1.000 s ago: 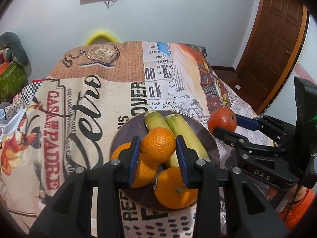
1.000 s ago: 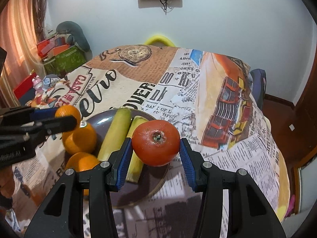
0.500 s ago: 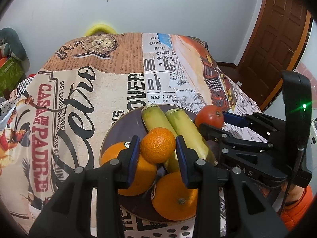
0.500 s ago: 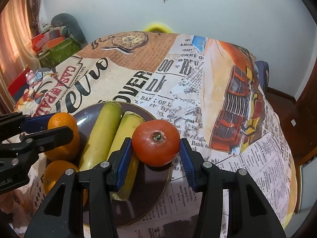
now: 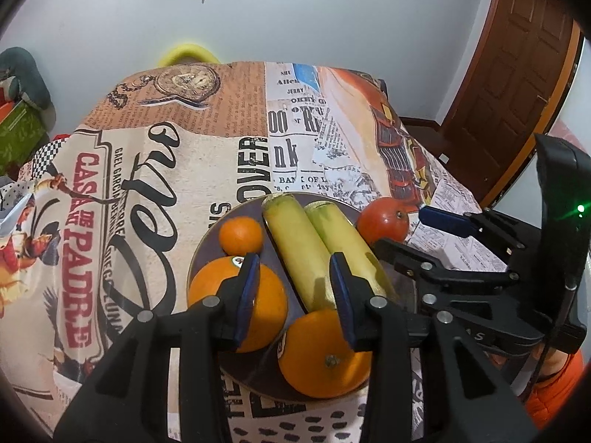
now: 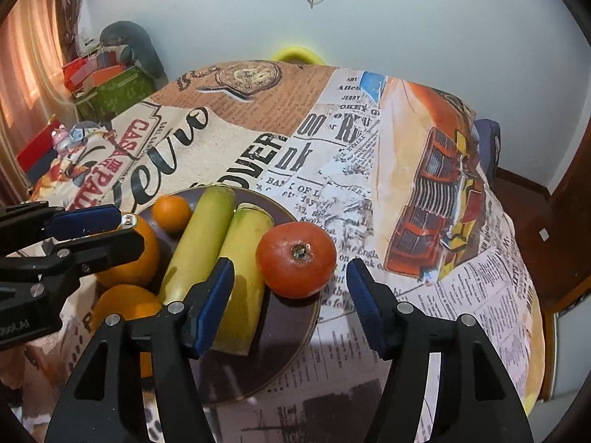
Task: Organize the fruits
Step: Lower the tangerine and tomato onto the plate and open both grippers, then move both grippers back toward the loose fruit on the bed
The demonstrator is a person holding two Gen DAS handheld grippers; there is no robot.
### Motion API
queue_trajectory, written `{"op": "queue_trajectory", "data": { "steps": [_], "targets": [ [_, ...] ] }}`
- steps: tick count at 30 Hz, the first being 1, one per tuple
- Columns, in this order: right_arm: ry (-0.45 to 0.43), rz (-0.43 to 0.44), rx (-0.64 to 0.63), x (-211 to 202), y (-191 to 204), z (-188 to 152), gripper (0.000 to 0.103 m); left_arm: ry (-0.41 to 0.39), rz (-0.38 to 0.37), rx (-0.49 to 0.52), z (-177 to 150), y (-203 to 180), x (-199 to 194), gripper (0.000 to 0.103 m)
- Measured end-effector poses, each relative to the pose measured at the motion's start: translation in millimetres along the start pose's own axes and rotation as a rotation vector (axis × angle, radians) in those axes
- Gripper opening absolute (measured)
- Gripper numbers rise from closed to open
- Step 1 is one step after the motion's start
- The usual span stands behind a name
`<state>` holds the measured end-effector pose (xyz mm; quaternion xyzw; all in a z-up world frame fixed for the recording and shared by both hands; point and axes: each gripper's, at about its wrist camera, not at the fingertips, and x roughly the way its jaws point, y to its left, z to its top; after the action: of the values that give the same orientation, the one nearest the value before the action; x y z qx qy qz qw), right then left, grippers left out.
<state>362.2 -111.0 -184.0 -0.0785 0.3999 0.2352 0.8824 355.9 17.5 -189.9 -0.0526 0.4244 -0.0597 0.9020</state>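
Fruits are pretty much all on the dark round plate [image 5: 207, 254] now, which sits near the front edge of the table with the newspaper-print tablecloth [image 5: 147, 170]. Two long yellow-green bananas [image 5: 295, 254] lie side by side down the middle of the plate. On its left side there's a small round mandarin [image 5: 240, 235] at the back, with a big orange with a sticker [image 5: 266, 302] just in front of it, and a second big orange [image 5: 325, 354] sits at the plate's front edge.

The left gripper [image 5: 293, 295] hangs over the plate with its jaws having just let out a bit. Nothing is between the blue pads, so it's released and the mandarin lies loose on the plate.

Over on the plate's right rim, the shiny red tomato [image 6: 295, 258] rests against the nearer banana. The right gripper [image 6: 290, 295] has just been spreading its jaws too, and there's a clear gap between each pad and the tomato, so it isn't gripping anything.
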Motion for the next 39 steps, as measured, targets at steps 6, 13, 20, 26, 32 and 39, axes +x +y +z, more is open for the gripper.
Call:
{"op": "queue_trajectory", "data": {
  "steps": [6, 13, 20, 26, 32, 39],
  "targets": [
    [-0.04, 0.002, 0.018, -33, 3, -5, 0.06, -0.032, 0.008, -0.003, -3, -1, -30, 0.039],
    [-0.097, -0.007, 0.005, -81, 15, -11, 0.06, -0.079, 0.027, -0.002, -10, -4, -75, 0.039],
    [-0.146, -0.018, -0.017, -125, 33, -21, 0.06, -0.129, 0.045, -0.001, -25, -7, -124, 0.044],
    [-0.153, -0.018, -0.029, -149, 48, -38, 0.064, -0.155, 0.069, 0.016, -45, -11, -157, 0.058],
    [-0.125, -0.005, -0.052, -157, 65, -59, 0.064, -0.129, 0.074, 0.025, -72, -13, -167, 0.064],
    [-0.085, 0.015, -0.049, -154, 76, -84, 0.064, -0.022, 0.055, 0.022, -112, -12, -150, 0.065]
  ]
}}
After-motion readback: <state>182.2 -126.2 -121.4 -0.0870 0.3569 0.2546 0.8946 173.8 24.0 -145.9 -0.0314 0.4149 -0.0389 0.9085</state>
